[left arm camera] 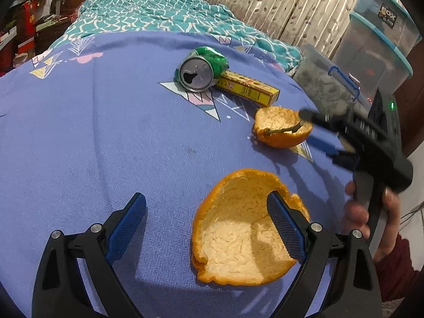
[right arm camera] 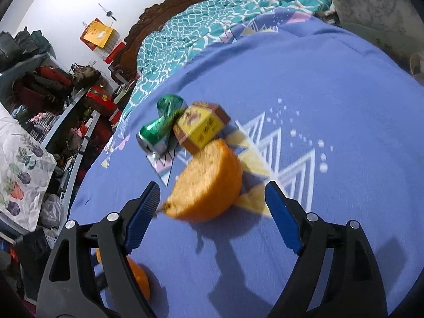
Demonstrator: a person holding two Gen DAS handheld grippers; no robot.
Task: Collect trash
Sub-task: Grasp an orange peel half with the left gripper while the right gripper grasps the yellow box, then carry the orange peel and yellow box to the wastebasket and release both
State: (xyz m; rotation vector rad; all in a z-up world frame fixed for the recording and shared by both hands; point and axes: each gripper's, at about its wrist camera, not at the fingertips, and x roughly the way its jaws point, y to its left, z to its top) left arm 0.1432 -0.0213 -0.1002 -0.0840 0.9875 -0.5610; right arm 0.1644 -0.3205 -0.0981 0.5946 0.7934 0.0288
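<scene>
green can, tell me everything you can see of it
The green can is a crushed metal drink can, shiny green with a silver top whose opening is already punched in. It lies on its side on the blue bedsheet, top facing the left wrist camera, its body pinched in the middle. It rests against one end of the yellow carton. Neither tool touches it; both are open and nearer the orange peels.

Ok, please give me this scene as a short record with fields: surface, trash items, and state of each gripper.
surface: blue bedsheet
trash: crushed green can, yellow box, small orange peel, big orange peel
left gripper: open, one finger inside the big orange peel
right gripper: open, near the small orange peel
</scene>
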